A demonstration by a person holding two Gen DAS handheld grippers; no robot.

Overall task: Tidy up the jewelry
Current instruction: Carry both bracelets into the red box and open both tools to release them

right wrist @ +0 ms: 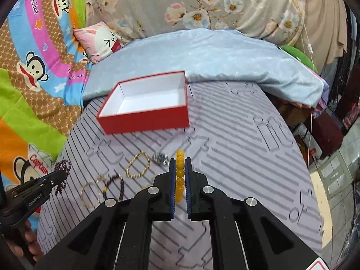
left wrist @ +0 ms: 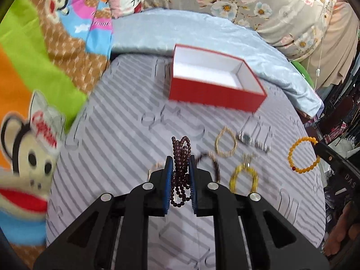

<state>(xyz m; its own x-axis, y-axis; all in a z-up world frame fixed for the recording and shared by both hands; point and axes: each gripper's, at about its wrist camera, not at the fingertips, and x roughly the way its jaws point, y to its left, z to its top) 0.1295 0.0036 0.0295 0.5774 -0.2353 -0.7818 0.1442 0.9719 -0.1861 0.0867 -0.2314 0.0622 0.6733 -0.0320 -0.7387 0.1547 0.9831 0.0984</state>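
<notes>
My left gripper [left wrist: 180, 160] is shut on a dark purple bead strand [left wrist: 180, 171], held above the striped bed sheet; it also shows in the right wrist view [right wrist: 61, 175]. My right gripper [right wrist: 180, 164] is shut on a yellow bead bracelet [right wrist: 180, 173], which shows as a ring in the left wrist view [left wrist: 303, 155]. An open red box with a white inside [left wrist: 213, 78] [right wrist: 146, 103] lies ahead of both grippers. On the sheet lie a gold chain bracelet [left wrist: 226, 144] [right wrist: 138, 164], a silver piece [left wrist: 254, 141] [right wrist: 160, 158], a dark bead bracelet [left wrist: 208, 162] [right wrist: 114, 184], a thin gold bangle [right wrist: 91, 193] and a yellow ring [left wrist: 244, 177].
A light blue quilt [right wrist: 213, 56] lies folded behind the box. A cartoon monkey blanket [left wrist: 33, 90] covers the left side, with a pink pillow [right wrist: 99, 40] at the back. The bed's right edge drops to a cluttered floor [right wrist: 337, 157].
</notes>
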